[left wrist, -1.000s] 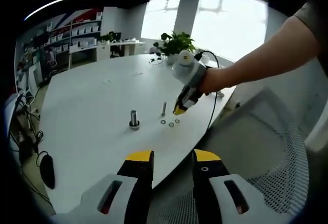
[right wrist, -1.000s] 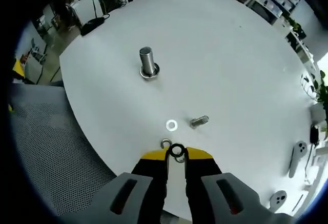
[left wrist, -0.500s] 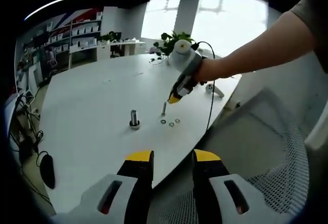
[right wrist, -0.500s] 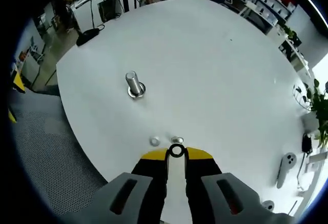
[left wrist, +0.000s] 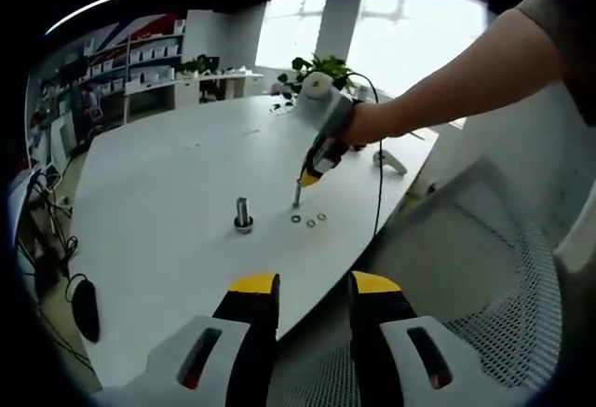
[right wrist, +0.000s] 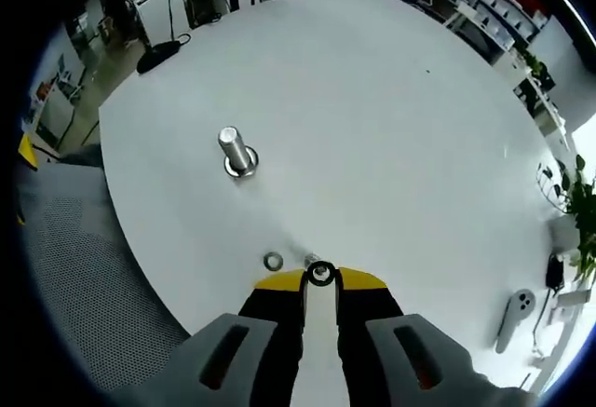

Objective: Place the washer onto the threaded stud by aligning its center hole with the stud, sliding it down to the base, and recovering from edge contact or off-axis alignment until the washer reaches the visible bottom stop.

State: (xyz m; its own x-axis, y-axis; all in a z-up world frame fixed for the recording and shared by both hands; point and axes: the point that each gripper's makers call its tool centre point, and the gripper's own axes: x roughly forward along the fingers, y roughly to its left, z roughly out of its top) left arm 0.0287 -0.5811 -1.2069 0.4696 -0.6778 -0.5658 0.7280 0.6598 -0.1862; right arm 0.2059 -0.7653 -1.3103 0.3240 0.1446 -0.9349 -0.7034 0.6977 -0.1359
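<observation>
White table (right wrist: 391, 109) below, right gripper (right wrist: 320, 277) clamps washer (right wrist: 321, 274); left gripper (left wrist: 313, 286) apart

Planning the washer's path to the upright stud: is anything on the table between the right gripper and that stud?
Nothing visible does. The right gripper holds the washer at its jaw tips; bare white table lies between it and the upright stud. A loose washer lies near the jaws, beside that line.

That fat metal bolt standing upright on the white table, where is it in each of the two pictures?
Left gripper view: the large stud stands left of centre, left of the loose washers.
Right gripper view: it stands upper left, beyond the jaws.
Shared landmark: the round white table.
</observation>
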